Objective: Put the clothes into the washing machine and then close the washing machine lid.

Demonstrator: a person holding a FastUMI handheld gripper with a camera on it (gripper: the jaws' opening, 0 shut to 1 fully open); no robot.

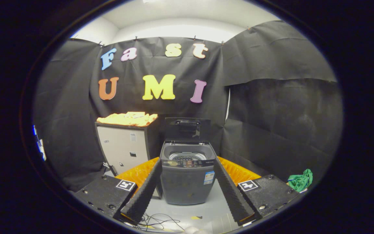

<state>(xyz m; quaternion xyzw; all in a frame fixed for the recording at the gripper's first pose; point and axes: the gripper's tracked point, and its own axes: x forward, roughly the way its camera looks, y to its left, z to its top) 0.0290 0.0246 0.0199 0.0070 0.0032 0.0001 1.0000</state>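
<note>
A small dark grey top-loading washing machine (187,177) stands on the floor straight ahead, framed between my two fingers. Its lid (187,130) is raised upright at the back and the drum (187,156) shows inside. A crumpled green garment (300,181) lies low on the right, beyond the right finger and well away from the machine. My gripper (187,167) is open, fingers spread wide with nothing held, still short of the machine.
A pale cabinet (123,151) stands left of the washing machine with orange cloth (128,119) piled on top. An orange mat (239,172) lies behind the machine on both sides. Loose cables (156,221) trail across the grey floor near the fingers. Black cloth walls surround the booth.
</note>
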